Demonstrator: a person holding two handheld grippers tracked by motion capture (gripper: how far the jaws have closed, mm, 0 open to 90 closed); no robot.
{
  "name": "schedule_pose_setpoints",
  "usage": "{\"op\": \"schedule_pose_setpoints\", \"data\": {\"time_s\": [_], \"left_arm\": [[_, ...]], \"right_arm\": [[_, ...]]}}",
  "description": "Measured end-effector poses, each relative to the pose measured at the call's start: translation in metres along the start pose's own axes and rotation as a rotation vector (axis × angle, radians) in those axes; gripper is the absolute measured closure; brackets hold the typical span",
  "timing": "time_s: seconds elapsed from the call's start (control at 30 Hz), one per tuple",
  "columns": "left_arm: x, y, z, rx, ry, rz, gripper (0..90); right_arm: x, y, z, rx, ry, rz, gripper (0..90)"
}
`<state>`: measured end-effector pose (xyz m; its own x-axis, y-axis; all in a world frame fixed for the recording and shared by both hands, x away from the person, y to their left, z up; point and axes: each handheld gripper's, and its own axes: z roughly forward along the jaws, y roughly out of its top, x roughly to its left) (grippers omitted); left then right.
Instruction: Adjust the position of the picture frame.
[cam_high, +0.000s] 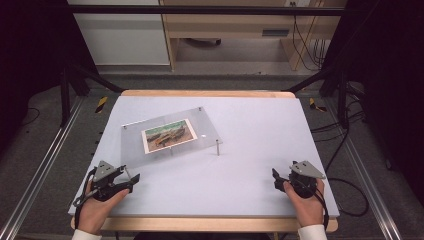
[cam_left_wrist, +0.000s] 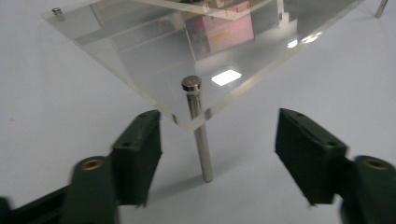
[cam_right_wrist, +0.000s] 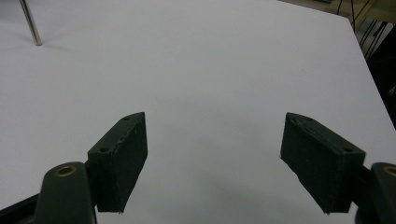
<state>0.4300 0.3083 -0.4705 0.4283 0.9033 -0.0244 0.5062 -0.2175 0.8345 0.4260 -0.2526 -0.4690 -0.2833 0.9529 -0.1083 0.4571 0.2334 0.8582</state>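
The clear frame (cam_high: 170, 135), an acrylic plate with a printed picture (cam_high: 168, 135) sandwiched in its middle, stood on thin metal legs on the left half of the pale blue table (cam_high: 250, 165), turned at an angle to the table's edges. Its near corner pointed at my left gripper (cam_high: 134, 178), which I held low at the table's front left. In the left gripper view that corner hung between my two black jaws, with the capped near leg (cam_left_wrist: 200, 135) running down through the plate to the tabletop just behind them. The jaws stood apart; the left one lay just beside the corner's edge, though I could not tell whether it touched, and the right one was clear of the plate. The leg stood upright, its foot on the table and a faint shadow beside it.

My right gripper (cam_high: 276, 179) rested well apart from the frame at the table's front right, my hand (cam_high: 306, 197) wrapped around its body. Its jaws were spread wide over bare tabletop with nothing between them. In the right gripper view, one far leg (cam_right_wrist: 30, 23) of the frame showed at the top left corner.
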Motion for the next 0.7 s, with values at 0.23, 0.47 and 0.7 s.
{"op": "schedule_pose_setpoints", "data": {"time_s": [0.23, 0.47, 0.7], "left_arm": [[0.008, 0.0, 0.006, -0.041, 0.01, -0.069, 67.5], [0.01, 0.004, 0.002, -0.064, -0.014, -0.115, 83.9], [0.008, 0.009, -0.002, -0.08, -0.043, -0.136, 84.0]], "right_arm": [[0.002, 0.0, 0.0, 0.004, 0.006, -0.009, 23.1], [0.004, 0.001, 0.001, 0.009, 0.004, -0.026, 23.1], [0.012, 0.005, 0.003, 0.008, 0.0, -0.06, 21.6]]}}
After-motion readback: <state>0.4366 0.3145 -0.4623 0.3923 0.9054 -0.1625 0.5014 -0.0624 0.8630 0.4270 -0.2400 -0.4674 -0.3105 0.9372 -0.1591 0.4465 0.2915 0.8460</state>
